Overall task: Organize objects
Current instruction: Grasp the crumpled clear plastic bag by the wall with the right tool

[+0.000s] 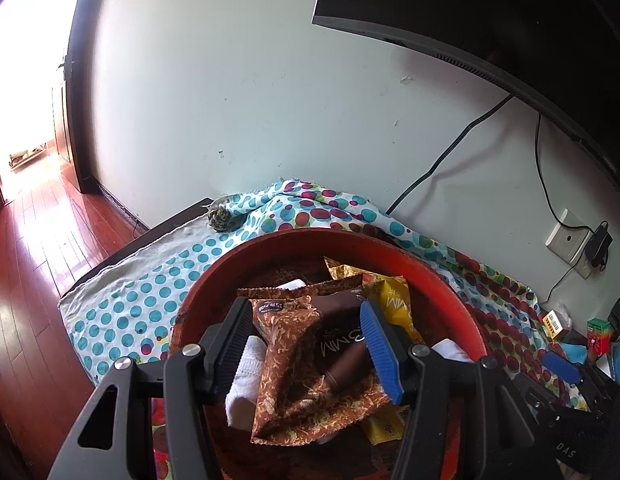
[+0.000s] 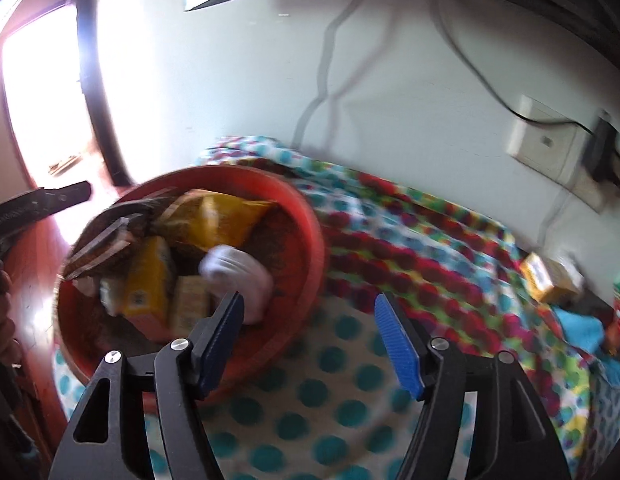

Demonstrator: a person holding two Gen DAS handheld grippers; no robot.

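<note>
A red bowl (image 1: 441, 276) sits on the polka-dot cloth and holds snack packets and white rolled socks. My left gripper (image 1: 306, 336) is open directly over the bowl, its fingers on either side of a brown ice-cream wrapper (image 1: 294, 364), apart from it. A yellow packet (image 1: 395, 300) lies behind, a white sock (image 1: 246, 380) at the left. In the blurred right wrist view, my right gripper (image 2: 310, 336) is open and empty above the cloth, just right of the red bowl (image 2: 306, 216). The left gripper (image 2: 42, 202) shows at the left edge there.
The polka-dot cloth (image 1: 150, 292) covers a table against a white wall. A monitor (image 1: 489, 20) hangs at upper right, with cables and a wall socket (image 1: 569, 240). Small boxes and clutter (image 1: 581, 332) lie at the right end. The wooden floor (image 1: 26, 280) lies left.
</note>
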